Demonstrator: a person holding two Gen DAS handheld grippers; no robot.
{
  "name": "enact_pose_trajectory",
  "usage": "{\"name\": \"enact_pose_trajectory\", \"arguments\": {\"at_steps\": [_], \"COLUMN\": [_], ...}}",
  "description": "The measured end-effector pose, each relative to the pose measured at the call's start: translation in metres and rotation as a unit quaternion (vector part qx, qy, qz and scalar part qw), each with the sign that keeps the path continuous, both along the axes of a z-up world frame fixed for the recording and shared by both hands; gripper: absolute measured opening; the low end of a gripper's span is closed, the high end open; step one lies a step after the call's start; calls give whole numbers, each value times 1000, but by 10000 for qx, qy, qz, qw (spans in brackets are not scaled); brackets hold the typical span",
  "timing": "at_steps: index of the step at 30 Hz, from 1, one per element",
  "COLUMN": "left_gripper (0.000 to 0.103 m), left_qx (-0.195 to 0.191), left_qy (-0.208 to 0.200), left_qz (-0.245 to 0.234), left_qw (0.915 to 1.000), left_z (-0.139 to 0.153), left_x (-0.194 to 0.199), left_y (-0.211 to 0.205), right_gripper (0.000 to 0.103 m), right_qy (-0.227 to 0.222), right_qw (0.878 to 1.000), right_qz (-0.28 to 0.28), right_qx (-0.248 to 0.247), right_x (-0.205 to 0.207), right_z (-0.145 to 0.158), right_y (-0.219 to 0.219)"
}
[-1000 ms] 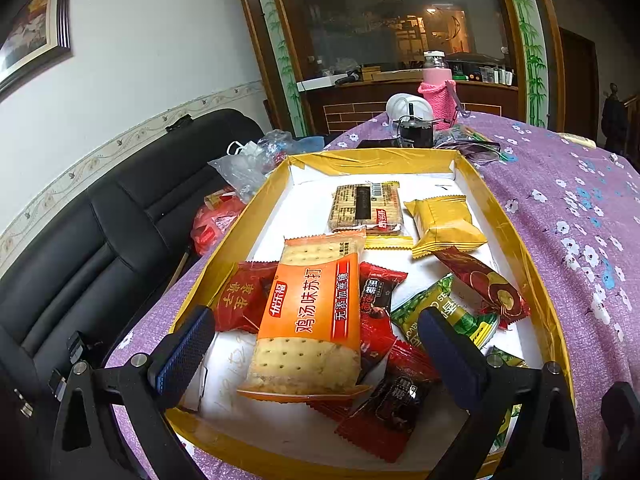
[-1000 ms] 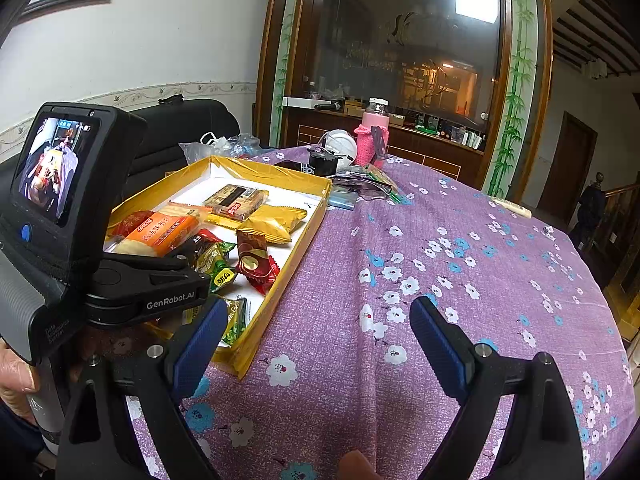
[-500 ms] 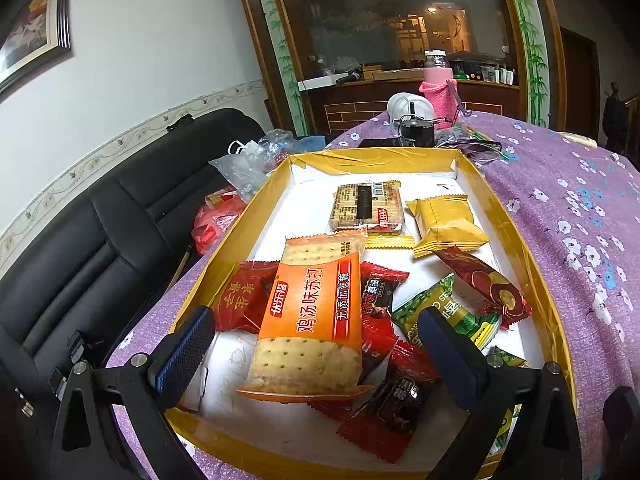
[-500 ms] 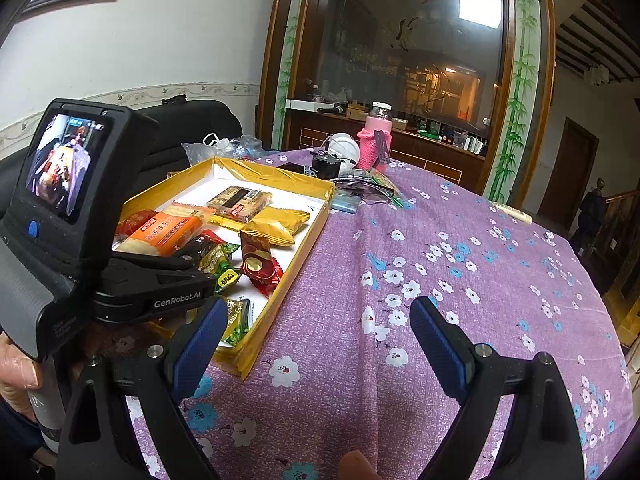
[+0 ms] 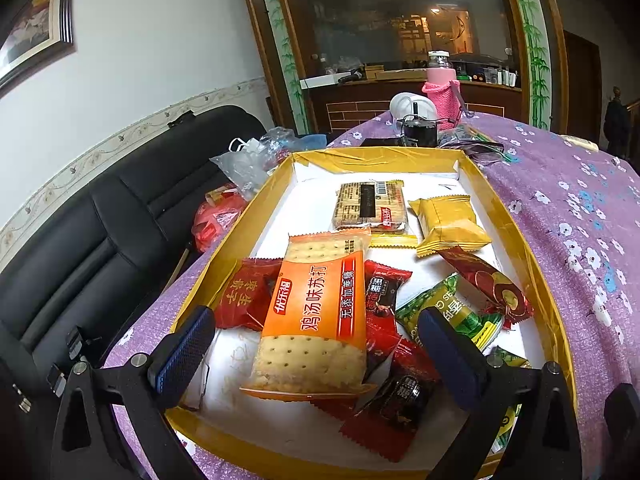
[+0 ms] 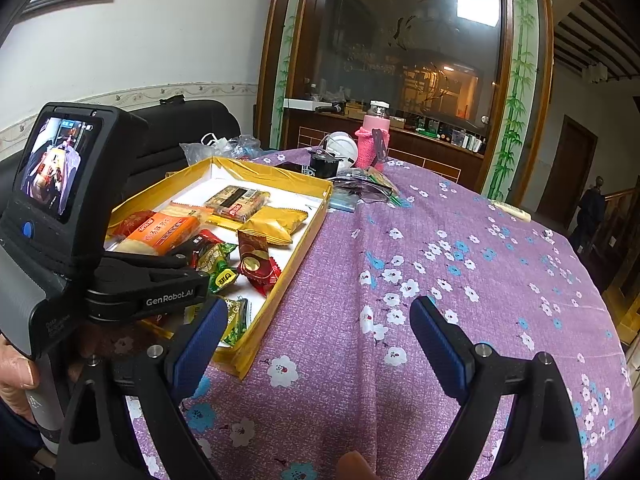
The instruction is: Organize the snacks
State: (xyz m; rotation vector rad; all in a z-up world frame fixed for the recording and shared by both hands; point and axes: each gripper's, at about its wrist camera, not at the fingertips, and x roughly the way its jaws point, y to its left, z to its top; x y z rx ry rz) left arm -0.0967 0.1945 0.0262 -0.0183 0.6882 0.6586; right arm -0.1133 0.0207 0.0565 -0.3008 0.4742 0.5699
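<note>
A yellow-rimmed box (image 5: 516,240) with a white floor holds several snacks: an orange cracker pack (image 5: 316,316), a brown biscuit pack (image 5: 370,204), a yellow packet (image 5: 450,224), red, dark red and green sweets. My left gripper (image 5: 316,348) is open and empty, hovering over the box's near end with the cracker pack between its fingers' line. My right gripper (image 6: 320,340) is open and empty over the purple cloth, right of the box (image 6: 304,248). The left gripper's body (image 6: 80,240) hides the box's near corner there.
The round table has a purple flowered cloth (image 6: 460,280). At its far side stand a pink bottle (image 6: 376,136), a white object (image 6: 344,144) and a black item (image 6: 324,166). A black sofa (image 5: 100,232) with plastic bags (image 5: 248,164) lies left.
The right wrist view has tilted slightly, so the left gripper's body and the box sit a little higher in it. The left gripper has not visibly moved.
</note>
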Motion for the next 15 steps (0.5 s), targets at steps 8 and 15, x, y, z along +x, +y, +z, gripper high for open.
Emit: {"name": "enact_pose_trajectory", "arguments": {"at_steps": [8,15], "left_gripper": [102,102], "left_qx": [1,9], "left_qy": [11,6], "left_qz": [-11,-4], "left_qw": [10000,10000], "left_z": [0,0], "left_x": [-1,-1], "left_y": [0,-1], "right_gripper": [92,92], "right_qy": [-7,-5], "right_qw": [10000,10000], "right_qz": [-4,-5], "right_qx": [5,6], "right_x": [0,0], "right_z": [0,0], "right_y": [-1,-1]}}
